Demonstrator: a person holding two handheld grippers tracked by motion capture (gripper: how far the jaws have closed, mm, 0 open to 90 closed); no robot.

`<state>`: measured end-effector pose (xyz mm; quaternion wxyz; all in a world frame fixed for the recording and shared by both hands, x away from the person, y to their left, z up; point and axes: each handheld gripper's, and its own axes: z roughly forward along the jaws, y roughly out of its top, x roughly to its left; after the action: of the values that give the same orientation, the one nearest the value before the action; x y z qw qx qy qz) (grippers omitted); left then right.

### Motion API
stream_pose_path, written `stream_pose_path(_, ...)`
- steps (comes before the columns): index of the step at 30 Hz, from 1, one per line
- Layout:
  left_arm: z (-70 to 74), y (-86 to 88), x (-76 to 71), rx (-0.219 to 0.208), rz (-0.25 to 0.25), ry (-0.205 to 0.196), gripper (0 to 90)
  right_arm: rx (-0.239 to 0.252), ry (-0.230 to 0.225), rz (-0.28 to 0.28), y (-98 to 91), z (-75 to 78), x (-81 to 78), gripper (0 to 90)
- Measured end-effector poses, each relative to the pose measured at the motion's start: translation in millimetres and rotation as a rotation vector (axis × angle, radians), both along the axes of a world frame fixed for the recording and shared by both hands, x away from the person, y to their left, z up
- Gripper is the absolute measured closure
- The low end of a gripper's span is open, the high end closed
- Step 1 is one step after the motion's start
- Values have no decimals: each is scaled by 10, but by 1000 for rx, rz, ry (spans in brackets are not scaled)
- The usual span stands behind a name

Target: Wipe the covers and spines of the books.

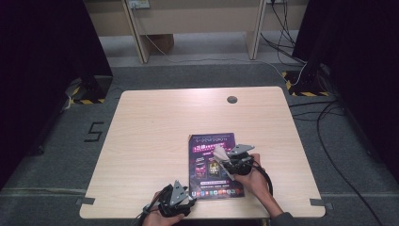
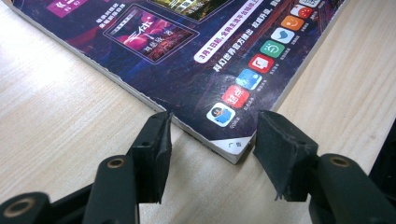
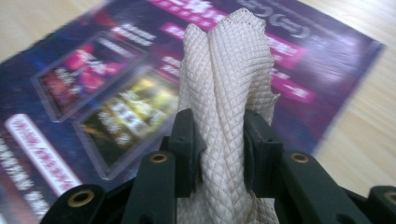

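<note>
Right gripper [image 3: 219,135] clamped on a bunched cream cloth [image 3: 229,79], hovering over the purple magazine [image 1: 214,162] near the table's [image 1: 155,122] front edge. Looks like a wipe of the cover in progress. Left gripper [image 2: 210,135] parked at the magazine's near corner [image 2: 233,148], jaws spread to either side of that corner, pads not pressing it, though contact on the right-hand pad hard to rule out from this angle.

Best played like this: keep the cloth low and flat on the glossy cover, stroke away from the steadied corner, not toward it. Pin that corner down first, otherwise a thin magazine slides with the cloth. Ease off before the cover's edge, or risk catching and lifting it.

Around the action: bare wood on all sides, small dark grommet [image 1: 232,99] far back and well apart, cables on the floor [image 1: 329,117] beyond the table. Nothing blocking the wipe except the left gripper itself, sitting just beside the lower corner; short strokes needed there. Trailing cable by the right hand [image 1: 258,178] worth watching too, near the magazine's right edge.
</note>
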<state>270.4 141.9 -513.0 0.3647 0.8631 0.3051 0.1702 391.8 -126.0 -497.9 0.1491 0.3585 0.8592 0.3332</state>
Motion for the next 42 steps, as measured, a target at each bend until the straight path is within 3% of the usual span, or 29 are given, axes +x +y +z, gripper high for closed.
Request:
stream_pose_path(7, 0, 2, -2, 1, 4, 0, 453, -12, -11, -88, -218, 5, 107, 679)
stream_pose_path(9, -2, 2, -9, 1, 5, -4, 454, 6, -5, -96, -250, -4, 117, 680)
stream_pose_path(11, 0, 2, -4, 3, 2, -3, 453, -7, -5, -98, -238, 3, 89, 684)
stream_pose_path(16, -9, 13, 7, -3, 4, -7, 421, -30, -18, -72, -169, 11, 20, 685)
stream_pose_path(19, -9, 22, 20, -4, 16, 2, 382, -8, 3, -23, -56, 6, -58, 685)
stream_pose_path(24, 8, 73, 6, 3, 36, 4, 268, -13, -7, 63, 176, 0, -192, 686)
stream_pose_path(33, 92, 270, -57, -29, 60, 17, 212, 7, 5, 69, 266, -12, -218, 684)
stream_pose_path(42, 121, 416, -143, -32, 77, 29, 201, 6, -2, 188, 619, -23, -410, 683)
